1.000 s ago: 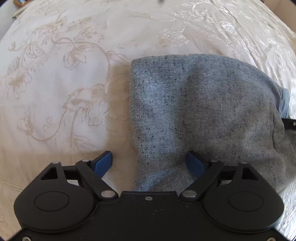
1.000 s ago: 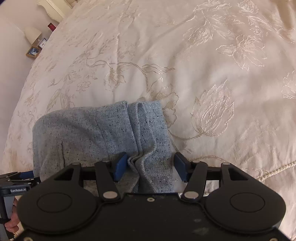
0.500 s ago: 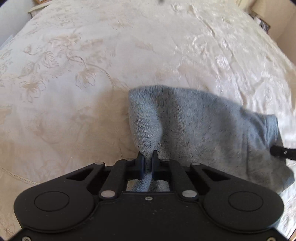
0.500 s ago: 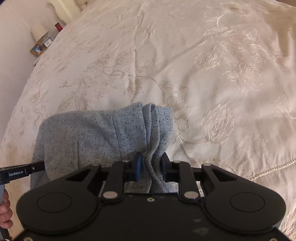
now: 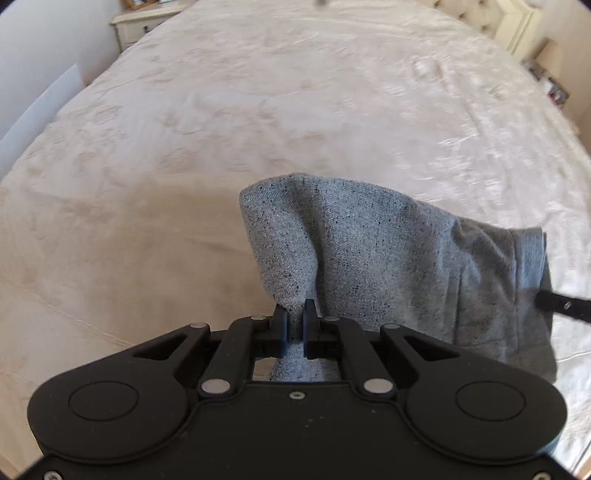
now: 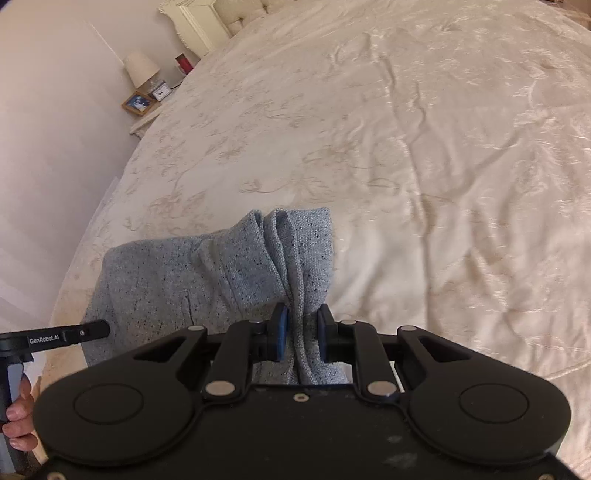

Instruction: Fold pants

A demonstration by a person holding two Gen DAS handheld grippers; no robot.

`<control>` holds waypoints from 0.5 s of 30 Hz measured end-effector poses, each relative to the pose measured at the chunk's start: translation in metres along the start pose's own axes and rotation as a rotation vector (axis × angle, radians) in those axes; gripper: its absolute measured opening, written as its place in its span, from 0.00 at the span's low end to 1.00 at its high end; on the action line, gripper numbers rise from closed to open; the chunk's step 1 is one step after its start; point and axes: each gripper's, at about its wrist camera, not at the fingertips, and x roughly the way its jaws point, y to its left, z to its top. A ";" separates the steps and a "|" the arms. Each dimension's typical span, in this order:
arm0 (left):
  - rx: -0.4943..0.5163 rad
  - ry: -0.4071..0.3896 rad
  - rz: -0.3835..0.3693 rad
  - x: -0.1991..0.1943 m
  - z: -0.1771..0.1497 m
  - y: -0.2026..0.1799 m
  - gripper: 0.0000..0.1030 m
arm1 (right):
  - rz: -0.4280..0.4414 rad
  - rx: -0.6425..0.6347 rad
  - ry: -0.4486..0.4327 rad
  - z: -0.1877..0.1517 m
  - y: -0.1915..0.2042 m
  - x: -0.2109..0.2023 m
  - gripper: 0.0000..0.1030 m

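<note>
The grey speckled pants hang bunched between my two grippers above the cream bedspread. My left gripper is shut on one edge of the pants, fabric pinched between its blue pads. My right gripper is shut on the other end, where several folded layers with a hem run down between its fingers. The right gripper's tip shows at the right edge of the left wrist view. The left gripper's body shows at the left edge of the right wrist view.
The embroidered cream bedspread spreads far ahead in both views. A nightstand with a lamp, clock and photo frame stands by the wall at upper left. A white bedside cabinet stands beyond the bed's far corner. The headboard is at top right.
Both grippers have closed on the pants, which lay flat a second ago, and have lifted them up off the bedspread. The bed now looks farther away.
</note>
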 end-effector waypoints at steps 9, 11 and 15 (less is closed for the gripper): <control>-0.077 0.024 0.180 0.021 -0.006 0.047 0.21 | -0.108 0.015 0.010 0.012 0.047 0.061 0.23; -0.047 0.000 0.145 0.019 -0.008 0.032 0.21 | -0.091 -0.076 0.013 0.008 0.073 0.064 0.25; 0.002 -0.012 0.028 0.022 -0.013 0.002 0.28 | -0.035 -0.191 0.045 -0.003 0.111 0.083 0.25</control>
